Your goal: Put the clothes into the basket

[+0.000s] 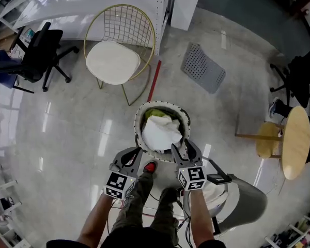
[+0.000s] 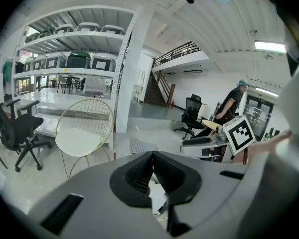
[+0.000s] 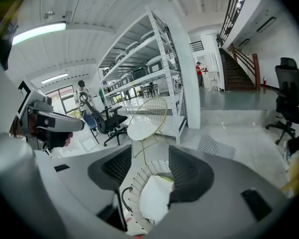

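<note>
A round white woven basket stands on the floor just ahead of my feet. In it a white cloth lies on top of a green one. My left gripper hovers at the basket's near left rim; in the left gripper view its jaws meet at the tips with nothing between them. My right gripper is at the near right rim. Its jaws stand apart and empty, and past them I see the basket and the white cloth below.
A gold wire chair with a white cushion stands beyond the basket, with a red stick beside it. A grey perforated mat lies far right. A black office chair is at left, a round wooden table at right, a grey seat near right.
</note>
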{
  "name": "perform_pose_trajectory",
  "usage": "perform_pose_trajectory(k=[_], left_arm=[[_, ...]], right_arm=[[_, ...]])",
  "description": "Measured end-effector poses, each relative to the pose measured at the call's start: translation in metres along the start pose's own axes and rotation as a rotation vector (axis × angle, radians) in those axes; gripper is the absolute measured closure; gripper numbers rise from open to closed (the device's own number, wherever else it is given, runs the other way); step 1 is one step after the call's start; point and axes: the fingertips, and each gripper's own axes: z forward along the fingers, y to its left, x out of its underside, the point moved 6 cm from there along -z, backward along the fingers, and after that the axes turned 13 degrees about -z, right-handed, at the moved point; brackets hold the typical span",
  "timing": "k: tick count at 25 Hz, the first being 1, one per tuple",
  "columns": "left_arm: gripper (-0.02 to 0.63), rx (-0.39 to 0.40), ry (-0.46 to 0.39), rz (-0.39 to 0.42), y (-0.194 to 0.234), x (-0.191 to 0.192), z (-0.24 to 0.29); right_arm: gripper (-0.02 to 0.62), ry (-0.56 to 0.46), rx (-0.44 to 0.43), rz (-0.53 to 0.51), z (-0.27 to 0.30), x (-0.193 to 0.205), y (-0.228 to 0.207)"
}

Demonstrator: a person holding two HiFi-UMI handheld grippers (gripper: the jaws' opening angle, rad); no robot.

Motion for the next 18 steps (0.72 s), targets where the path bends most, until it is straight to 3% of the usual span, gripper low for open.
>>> perform_pose_trajectory(k=[13,18], left_arm=[[0.598,0.043,-0.048,0.046,-0.015,-0.026,-0.017],[0.598,0.061,-0.109,0.077,-0.026,-0.052,-0.029]], right_arm=[[0.356,-0.068,0.070,-0.011,-0.034,-0.037,0.008],[0.409,-0.115,0.115,-0.021,-0.053,-0.062,0.010]])
